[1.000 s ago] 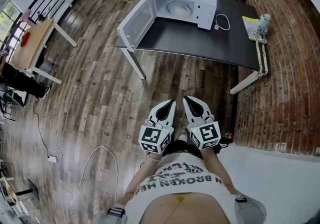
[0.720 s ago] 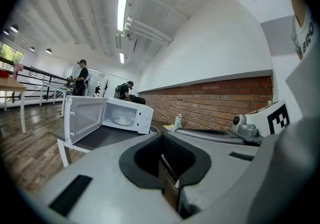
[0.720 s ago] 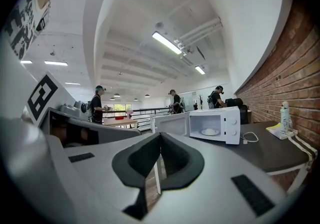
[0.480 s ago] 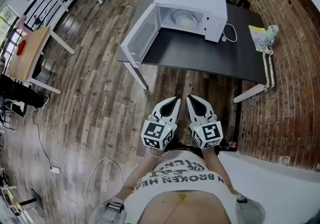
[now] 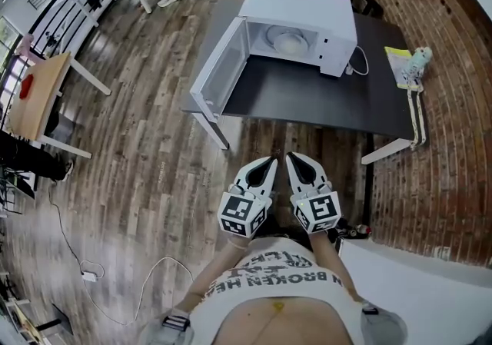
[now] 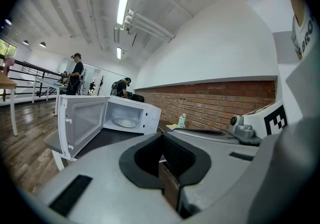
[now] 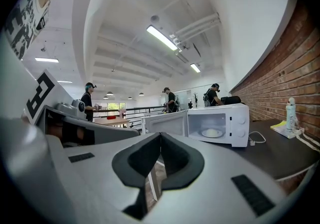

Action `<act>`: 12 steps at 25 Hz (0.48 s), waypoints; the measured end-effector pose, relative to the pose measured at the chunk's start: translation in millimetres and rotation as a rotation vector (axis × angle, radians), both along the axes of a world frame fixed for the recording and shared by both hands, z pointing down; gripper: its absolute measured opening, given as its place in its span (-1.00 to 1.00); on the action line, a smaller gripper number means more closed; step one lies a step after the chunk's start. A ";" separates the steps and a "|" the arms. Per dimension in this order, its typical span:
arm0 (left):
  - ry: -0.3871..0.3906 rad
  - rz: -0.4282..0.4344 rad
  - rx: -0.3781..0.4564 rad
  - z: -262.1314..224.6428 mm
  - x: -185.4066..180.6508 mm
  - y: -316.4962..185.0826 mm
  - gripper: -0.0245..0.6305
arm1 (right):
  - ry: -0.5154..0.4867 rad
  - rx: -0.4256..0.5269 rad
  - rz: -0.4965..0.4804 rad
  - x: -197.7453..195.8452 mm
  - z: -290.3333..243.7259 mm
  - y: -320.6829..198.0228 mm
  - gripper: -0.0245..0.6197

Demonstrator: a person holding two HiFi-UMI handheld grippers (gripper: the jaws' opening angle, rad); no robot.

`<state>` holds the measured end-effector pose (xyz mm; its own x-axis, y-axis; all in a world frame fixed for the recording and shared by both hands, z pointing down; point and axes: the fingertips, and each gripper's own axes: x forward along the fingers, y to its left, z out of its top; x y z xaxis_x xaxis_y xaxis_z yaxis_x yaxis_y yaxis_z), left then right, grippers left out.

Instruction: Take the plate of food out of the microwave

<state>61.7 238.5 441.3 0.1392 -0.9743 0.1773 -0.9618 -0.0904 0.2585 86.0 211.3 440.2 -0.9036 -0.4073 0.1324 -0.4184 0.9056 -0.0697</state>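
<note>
White microwave (image 5: 296,28) sits on the dark desk (image 5: 323,101) w/ its door (image 5: 221,71) swung open. The plate of food (image 5: 290,44) lies inside, untouched. Step in hand, prob. the approach: come in square to the opening, stay clear of the door edge, and spread both tongs before the rim. Left tongs (image 5: 268,160) & right tongs (image 5: 291,158) are pinched closed and empty. They're held side by side at the waist, pointing near level at the desk, well apart from it.

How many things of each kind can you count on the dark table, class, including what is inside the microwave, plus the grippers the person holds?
Microwave: 1
Plate: 1
White cable: 1
Bottle: 1
Yellow sheet: 1
Grippers: 2, left gripper and right gripper
Total: 7
</note>
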 end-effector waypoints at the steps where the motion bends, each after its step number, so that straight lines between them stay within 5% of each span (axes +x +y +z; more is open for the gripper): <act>1: -0.002 0.002 0.002 -0.4 -4.6 -0.1 -0.91 | -0.008 -0.006 0.007 -4.2 -0.6 -1.5 -0.90; 12: 0.004 -0.003 -0.035 12.5 -38.1 -12.6 -0.91 | -0.009 -0.043 0.057 -24.6 8.5 -20.8 -0.90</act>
<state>23.7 225.9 453.8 0.1376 -0.9679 0.2105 -0.9609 -0.0789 0.2656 61.4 190.5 448.6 -0.8803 -0.4524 0.1428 -0.4685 0.8763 -0.1124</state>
